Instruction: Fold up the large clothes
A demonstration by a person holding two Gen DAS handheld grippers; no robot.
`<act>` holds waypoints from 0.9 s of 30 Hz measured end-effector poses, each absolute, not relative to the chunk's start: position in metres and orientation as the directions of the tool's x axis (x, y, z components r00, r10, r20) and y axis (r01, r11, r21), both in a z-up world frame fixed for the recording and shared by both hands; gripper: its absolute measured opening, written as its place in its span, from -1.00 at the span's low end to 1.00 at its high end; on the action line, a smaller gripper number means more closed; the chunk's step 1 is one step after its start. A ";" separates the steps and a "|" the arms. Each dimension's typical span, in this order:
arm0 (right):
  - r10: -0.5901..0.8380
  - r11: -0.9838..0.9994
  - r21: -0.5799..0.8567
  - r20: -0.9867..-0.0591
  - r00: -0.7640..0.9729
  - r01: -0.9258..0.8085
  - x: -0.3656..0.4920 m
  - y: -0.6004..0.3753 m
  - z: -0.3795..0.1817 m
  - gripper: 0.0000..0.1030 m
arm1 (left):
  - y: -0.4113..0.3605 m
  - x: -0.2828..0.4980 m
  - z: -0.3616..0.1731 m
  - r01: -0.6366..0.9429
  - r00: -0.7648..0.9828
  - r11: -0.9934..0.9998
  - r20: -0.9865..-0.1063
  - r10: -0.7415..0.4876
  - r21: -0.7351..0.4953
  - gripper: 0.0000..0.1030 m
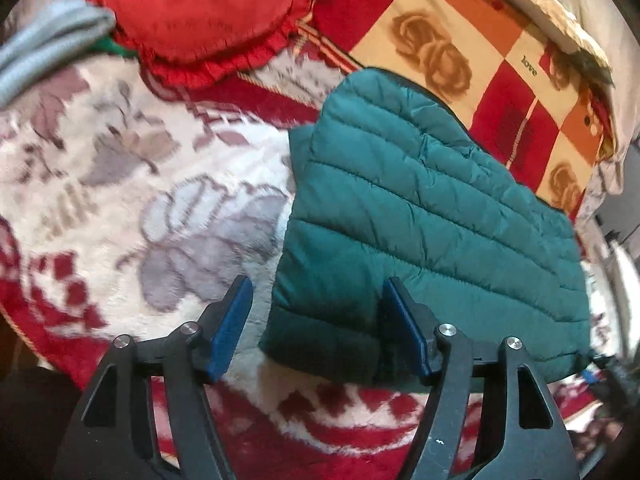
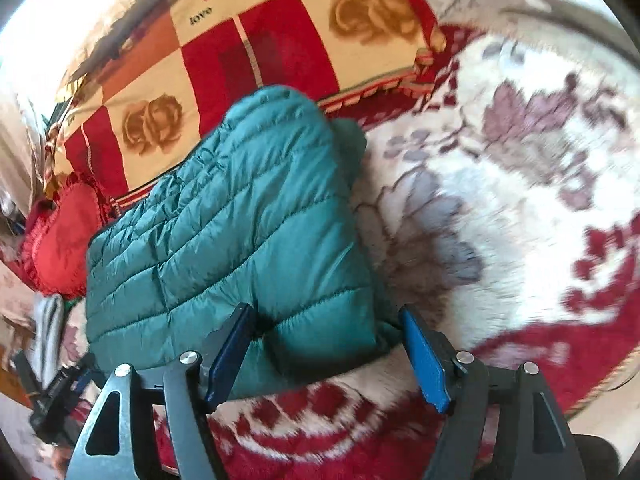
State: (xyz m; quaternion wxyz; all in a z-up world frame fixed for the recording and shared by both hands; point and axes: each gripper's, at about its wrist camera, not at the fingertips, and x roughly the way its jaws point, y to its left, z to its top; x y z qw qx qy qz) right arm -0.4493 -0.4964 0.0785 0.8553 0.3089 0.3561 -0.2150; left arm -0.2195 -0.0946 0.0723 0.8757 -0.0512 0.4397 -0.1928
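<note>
One folded teal quilted jacket (image 1: 420,216) is seen laid on a floral blanket (image 1: 120,184), a red cushion (image 1: 192,12) at its 10 o'clock; the left gripper (image 1: 316,324) and right gripper (image 2: 328,352) are held spread, each astride a near corner

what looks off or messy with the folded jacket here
Little stands out. The teal quilted puffer jacket lies folded in a compact block on the floral fleece blanket, with one darker layer peeking out at its far corner. Both the left gripper and the right gripper have open jaws at its near edge.
</note>
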 end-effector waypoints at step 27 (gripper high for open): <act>-0.299 0.907 0.062 -0.600 0.742 0.416 -0.417 -0.340 0.132 0.99 | -0.124 -0.303 0.113 0.379 0.674 0.918 -0.645 -0.360 -0.116 0.32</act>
